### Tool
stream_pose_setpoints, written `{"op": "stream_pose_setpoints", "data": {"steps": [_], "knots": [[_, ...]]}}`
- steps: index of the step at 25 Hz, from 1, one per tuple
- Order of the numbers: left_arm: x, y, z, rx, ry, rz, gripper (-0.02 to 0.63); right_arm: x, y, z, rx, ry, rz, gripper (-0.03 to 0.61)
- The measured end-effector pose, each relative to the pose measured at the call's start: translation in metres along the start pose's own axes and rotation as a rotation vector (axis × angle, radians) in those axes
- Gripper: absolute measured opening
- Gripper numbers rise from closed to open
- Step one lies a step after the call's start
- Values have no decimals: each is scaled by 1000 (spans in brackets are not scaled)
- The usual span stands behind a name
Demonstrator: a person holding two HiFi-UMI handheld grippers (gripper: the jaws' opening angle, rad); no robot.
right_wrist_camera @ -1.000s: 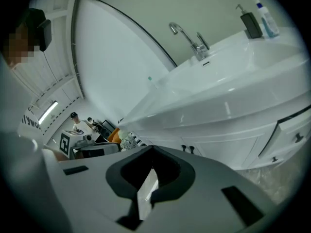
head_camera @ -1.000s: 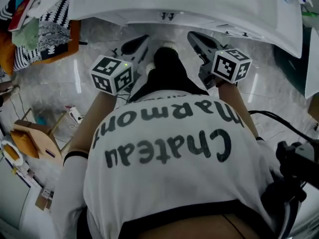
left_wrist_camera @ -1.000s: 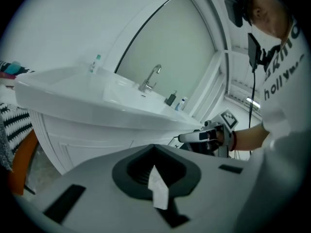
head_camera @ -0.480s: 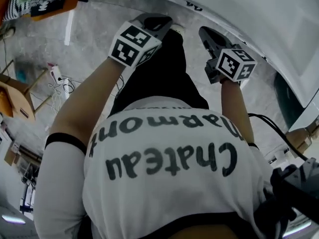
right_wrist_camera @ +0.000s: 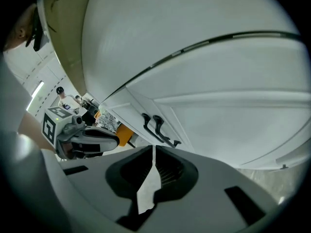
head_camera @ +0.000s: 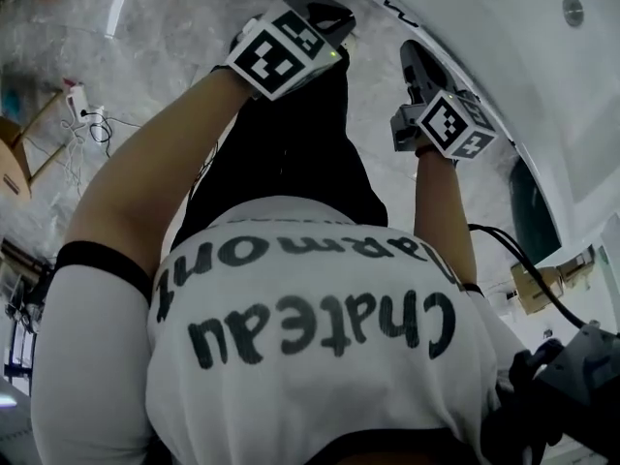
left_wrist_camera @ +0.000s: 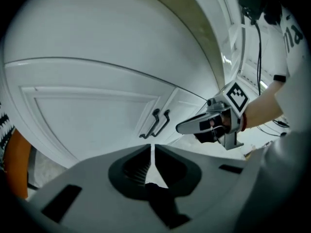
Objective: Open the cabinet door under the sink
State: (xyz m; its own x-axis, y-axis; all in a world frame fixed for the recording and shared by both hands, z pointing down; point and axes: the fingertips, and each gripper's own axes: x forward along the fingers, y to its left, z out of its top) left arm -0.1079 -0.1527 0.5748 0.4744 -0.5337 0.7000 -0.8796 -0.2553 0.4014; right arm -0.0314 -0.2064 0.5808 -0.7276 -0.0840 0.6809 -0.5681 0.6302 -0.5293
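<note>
The task is sitting at the approach step, with neither handle being touched yet. The left gripper (left_wrist_camera: 153, 152) is keeping its two grey jaws pressed together with nothing between them, and the right gripper (right_wrist_camera: 153, 154) is doing the same, closed and empty. The white panelled cabinet doors (left_wrist_camera: 92, 115) are facing both grippers beneath the curved white sink counter (left_wrist_camera: 121, 28) and appear to be lying shut. The pair of dark curved bar handles (left_wrist_camera: 156, 123) is sitting side by side at the seam where the doors meet, at twelve o'clock from the left gripper's tips, near but clearly apart. Each handle's long axis is running along that seam, upright on the door as I judge it, though it is leaning from one to seven o'clock in the left gripper view and from eleven to five in the right gripper view. The next move is probably calling for one gripper to part its jaws, ease forward around one bar, close on it, and pull outward.
</note>
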Motion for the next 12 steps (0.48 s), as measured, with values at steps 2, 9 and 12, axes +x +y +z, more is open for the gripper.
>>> {"op": "stream_pose_setpoints", "data": {"steps": [2,9,12], "knots": [[12,3,2,10,8,1,9,9,-3,5,-15,-7,-3,11],[39,-9,26,37,7,-24,161,13,-6,14,-11,-21,-8,143],[46,-7,25,50,22,-36,163,19,-2,14,8,-40,-15,143]]}}
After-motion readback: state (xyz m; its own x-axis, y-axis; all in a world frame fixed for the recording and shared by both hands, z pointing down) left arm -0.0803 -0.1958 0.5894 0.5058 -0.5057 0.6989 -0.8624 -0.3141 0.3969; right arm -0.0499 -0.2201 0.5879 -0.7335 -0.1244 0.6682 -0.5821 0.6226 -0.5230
